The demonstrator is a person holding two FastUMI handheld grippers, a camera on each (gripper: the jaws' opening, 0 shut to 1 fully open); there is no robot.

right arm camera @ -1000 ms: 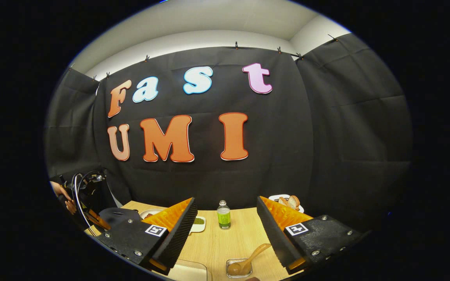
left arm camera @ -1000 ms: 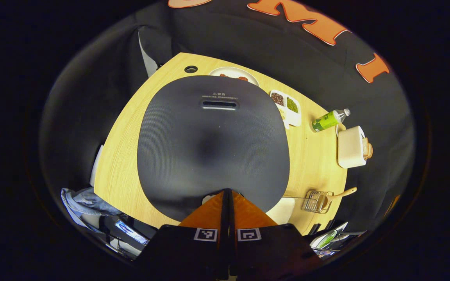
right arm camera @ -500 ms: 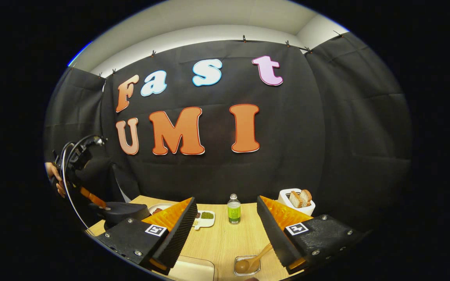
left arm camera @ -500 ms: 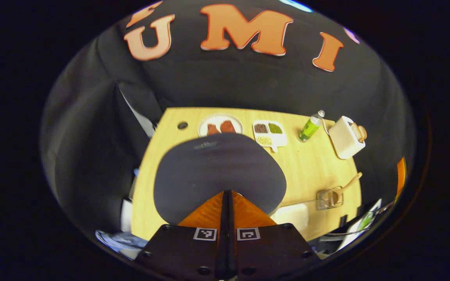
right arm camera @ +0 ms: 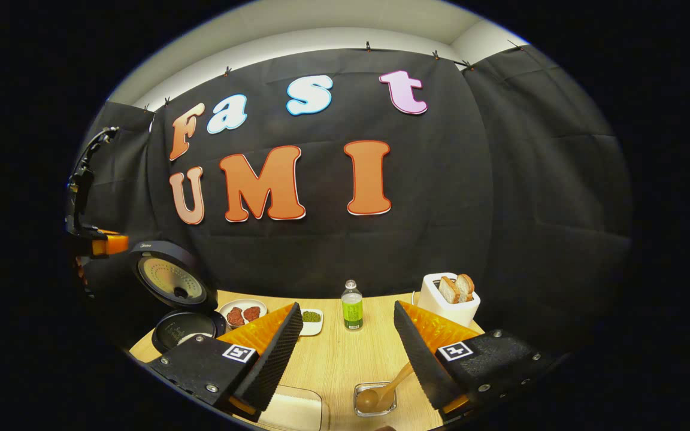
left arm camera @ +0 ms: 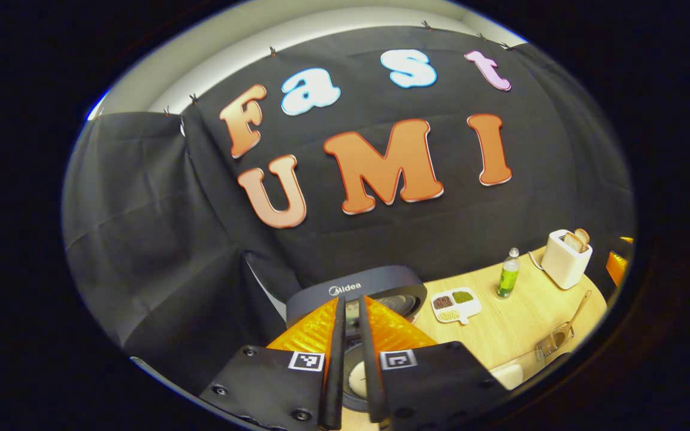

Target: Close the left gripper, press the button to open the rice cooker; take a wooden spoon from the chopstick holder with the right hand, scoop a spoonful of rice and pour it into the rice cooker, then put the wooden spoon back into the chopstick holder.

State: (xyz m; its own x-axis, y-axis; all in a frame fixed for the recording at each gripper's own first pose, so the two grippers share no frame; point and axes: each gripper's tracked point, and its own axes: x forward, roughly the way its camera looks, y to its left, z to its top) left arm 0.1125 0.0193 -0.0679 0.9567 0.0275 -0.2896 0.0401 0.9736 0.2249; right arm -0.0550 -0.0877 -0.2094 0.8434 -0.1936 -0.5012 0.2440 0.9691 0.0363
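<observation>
The rice cooker (right arm camera: 186,328) stands at the table's left with its round lid (right arm camera: 168,278) swung up. In the left gripper view the raised lid (left arm camera: 357,288) is just beyond my left gripper (left arm camera: 351,299), whose fingers are shut with only a thin slit between them and hold nothing. The left gripper (right arm camera: 90,242) hangs above and left of the lid. The wooden spoon (right arm camera: 381,395) leans in the small holder (right arm camera: 375,401) close below my right gripper (right arm camera: 346,308), which is open and empty. A box of rice (right arm camera: 294,410) lies left of the holder.
A green bottle (right arm camera: 352,305), a white toaster with bread (right arm camera: 448,299), a divided dish of beans (right arm camera: 311,320) and a plate of red food (right arm camera: 242,312) stand along the far side of the wooden table (right arm camera: 333,359). The black cloth wall rises behind them.
The cooker lid has sprung from flat to upright. My left gripper has risen and tilted up from the lid, and a thin slit has appeared between its fingers. The right gripper has barely moved.
</observation>
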